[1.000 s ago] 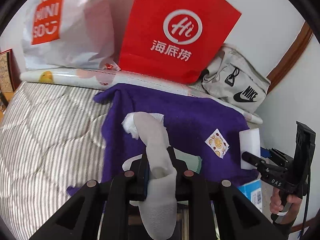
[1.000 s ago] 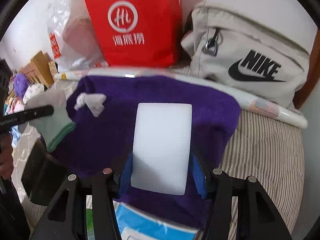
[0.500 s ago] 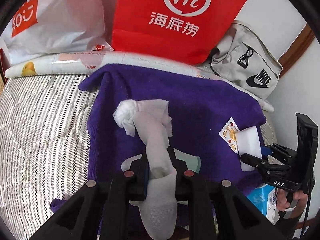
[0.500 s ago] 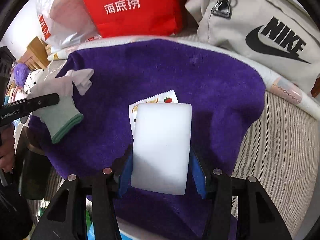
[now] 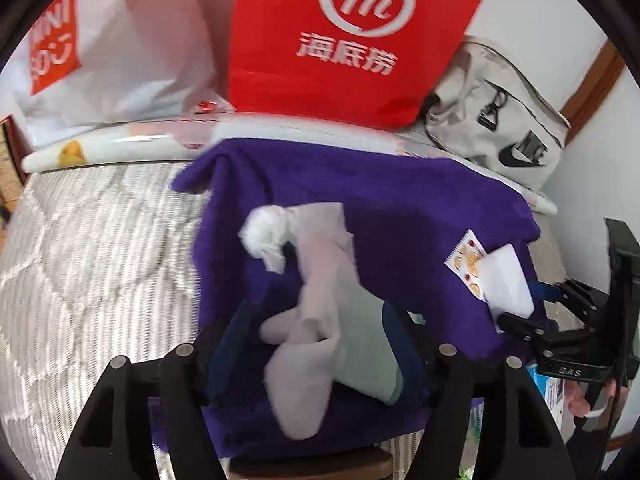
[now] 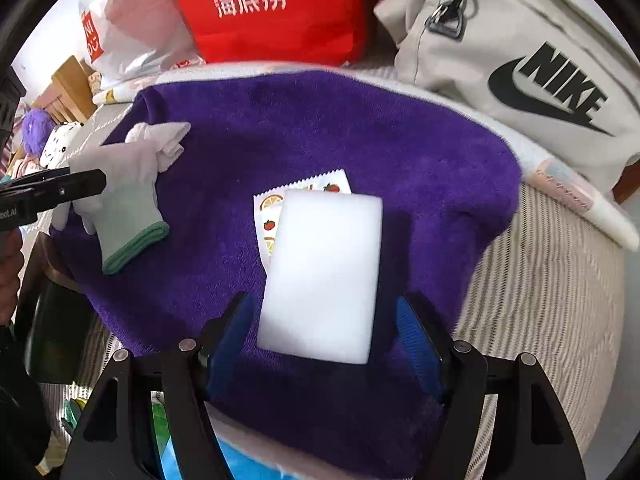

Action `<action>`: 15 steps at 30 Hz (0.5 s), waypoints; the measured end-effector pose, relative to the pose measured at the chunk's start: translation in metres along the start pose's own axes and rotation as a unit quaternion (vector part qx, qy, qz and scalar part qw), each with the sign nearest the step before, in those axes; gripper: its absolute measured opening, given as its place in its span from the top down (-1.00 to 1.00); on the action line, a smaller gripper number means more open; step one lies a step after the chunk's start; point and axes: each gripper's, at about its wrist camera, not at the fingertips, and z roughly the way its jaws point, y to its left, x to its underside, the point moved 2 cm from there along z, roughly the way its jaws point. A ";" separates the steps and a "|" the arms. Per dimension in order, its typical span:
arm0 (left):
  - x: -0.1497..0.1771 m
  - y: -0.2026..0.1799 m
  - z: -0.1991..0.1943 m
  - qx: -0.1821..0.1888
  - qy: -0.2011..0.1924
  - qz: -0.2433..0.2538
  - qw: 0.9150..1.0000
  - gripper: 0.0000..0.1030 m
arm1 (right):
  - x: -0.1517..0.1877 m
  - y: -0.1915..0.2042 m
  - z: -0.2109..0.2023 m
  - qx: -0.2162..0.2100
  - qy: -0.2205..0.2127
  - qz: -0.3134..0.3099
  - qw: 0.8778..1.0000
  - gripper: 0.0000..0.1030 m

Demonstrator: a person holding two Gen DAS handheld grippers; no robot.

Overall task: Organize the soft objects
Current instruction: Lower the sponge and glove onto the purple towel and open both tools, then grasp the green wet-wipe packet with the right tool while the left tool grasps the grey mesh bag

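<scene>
A purple towel [image 5: 400, 200] lies spread on the striped bed; it also shows in the right wrist view [image 6: 360, 128]. My left gripper [image 5: 320, 344] is open, and a grey-white work glove [image 5: 320, 320] with a green cuff lies loose between its jaws on the towel. The glove also shows in the right wrist view [image 6: 124, 208]. My right gripper [image 6: 324, 320] is open, and a white sponge block [image 6: 324, 272] rests on the towel between its jaws, partly over a fruit-print packet [image 6: 272, 204]. A crumpled white tissue [image 5: 264, 232] lies by the glove's fingers.
A red paper bag [image 5: 352, 40], a white Miniso plastic bag [image 5: 100, 48] and a grey Nike bag [image 5: 508, 136] stand along the wall behind the towel. A rolled printed sheet [image 5: 112, 148] lies in front of them. Striped bedding [image 5: 88, 260] spreads to the left.
Both grippers have opened. The glove has dropped from the left gripper onto the towel, and the sponge has been set down over the packet. Both grippers moved forward.
</scene>
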 end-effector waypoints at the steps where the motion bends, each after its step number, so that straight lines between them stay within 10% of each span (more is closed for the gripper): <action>1: 0.000 0.002 -0.003 -0.002 -0.002 -0.005 1.000 -0.30 | 0.001 -0.002 -0.004 0.000 -0.005 0.002 1.000 -0.41; 15: 0.047 0.012 -0.081 0.012 -0.039 -0.002 0.999 -0.30 | 0.052 0.041 -0.101 -0.017 -0.120 -0.004 0.993 -0.41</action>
